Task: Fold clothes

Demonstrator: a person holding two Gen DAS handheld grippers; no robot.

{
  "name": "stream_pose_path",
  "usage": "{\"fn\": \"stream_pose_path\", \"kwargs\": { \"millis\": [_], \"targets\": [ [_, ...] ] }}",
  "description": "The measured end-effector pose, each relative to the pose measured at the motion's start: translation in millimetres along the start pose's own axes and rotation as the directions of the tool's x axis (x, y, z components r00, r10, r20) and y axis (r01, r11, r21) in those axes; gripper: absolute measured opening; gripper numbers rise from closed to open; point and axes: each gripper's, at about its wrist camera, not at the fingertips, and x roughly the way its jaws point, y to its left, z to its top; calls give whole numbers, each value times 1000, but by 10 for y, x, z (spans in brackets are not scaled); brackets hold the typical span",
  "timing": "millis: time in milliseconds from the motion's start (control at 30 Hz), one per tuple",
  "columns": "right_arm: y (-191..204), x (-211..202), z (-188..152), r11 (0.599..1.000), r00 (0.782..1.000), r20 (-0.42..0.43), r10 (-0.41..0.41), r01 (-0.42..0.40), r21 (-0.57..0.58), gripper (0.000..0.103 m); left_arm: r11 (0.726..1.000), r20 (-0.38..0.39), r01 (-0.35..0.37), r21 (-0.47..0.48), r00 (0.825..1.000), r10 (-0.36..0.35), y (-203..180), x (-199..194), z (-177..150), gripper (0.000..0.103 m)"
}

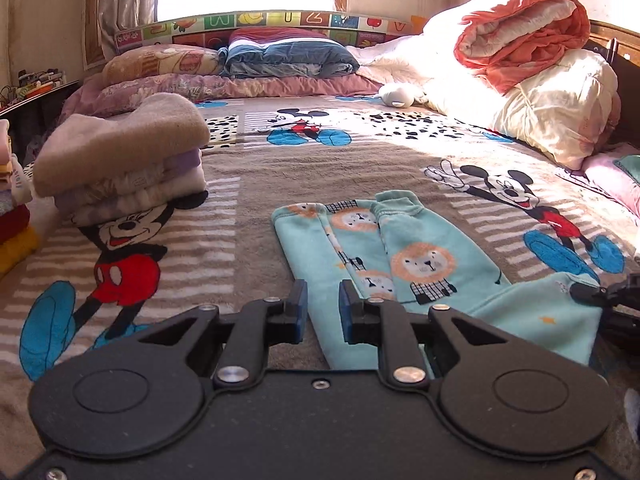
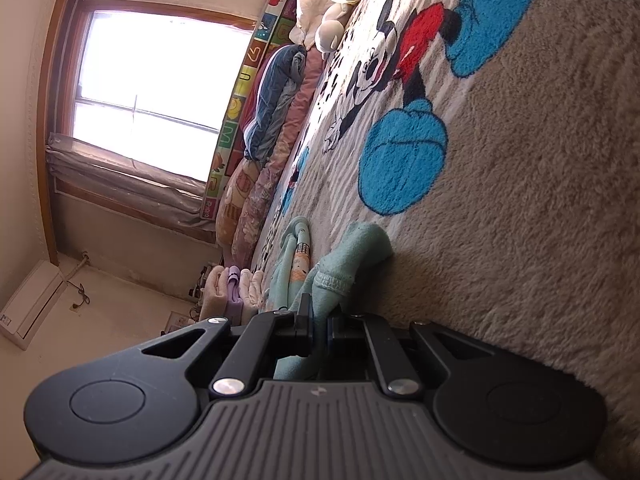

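A teal child's garment with a lion print lies flat on the Mickey Mouse bedspread. My left gripper stands open just over the garment's near left edge, its blue pads apart and nothing pinched between them. At the right edge of the left wrist view, my right gripper holds a raised corner of the teal cloth. In the right wrist view, which is rolled sideways, the right gripper is shut on a fold of the teal garment, with its cuff bunched just ahead of the fingers.
A stack of folded clothes sits on the bed's left side, with another pile at the left edge. Pillows, a rolled quilt and a plush toy fill the far end. Pink cloth lies at the right.
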Motion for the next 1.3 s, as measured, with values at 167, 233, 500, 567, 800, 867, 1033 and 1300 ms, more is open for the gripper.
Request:
{"fn": "stream_pose_path", "kwargs": {
  "millis": [167, 233, 500, 567, 800, 867, 1033, 1300],
  "targets": [
    [-1, -19, -24, 1000, 1000, 12, 4, -4, -14, 10, 998, -12, 45, 47, 999, -44, -273, -340, -409, 17],
    [5, -27, -30, 1000, 1000, 19, 6, -5, -22, 10, 993, -30, 61, 105, 998, -58, -348, -414, -565, 17],
    [100, -102, -52, 997, 996, 79, -30, 36, -70, 10, 965, -53, 241, 105, 970, -236, -236, -565, -965, 26],
    [138, -118, -70, 995, 995, 87, -44, 51, -80, 11, 952, -24, 281, 120, 960, -280, -233, -648, -977, 49],
    [420, -119, -93, 986, 990, 107, -87, 100, -129, 11, 923, -24, 281, 262, 958, -285, -347, -580, -1110, 50],
    [543, -102, -98, 982, 988, 111, -106, 121, -147, 11, 912, -25, 280, 301, 958, -286, -380, -560, -1148, 49],
    [865, -8, -101, 962, 979, 112, -169, 188, -197, 10, 885, -29, 285, 368, 955, -296, -429, -529, -1218, 48],
    [1307, 218, -94, 946, 968, 113, -225, 244, -212, 7, 888, -37, 334, 316, 940, -340, -343, -516, -1221, 48]
  ]
}}
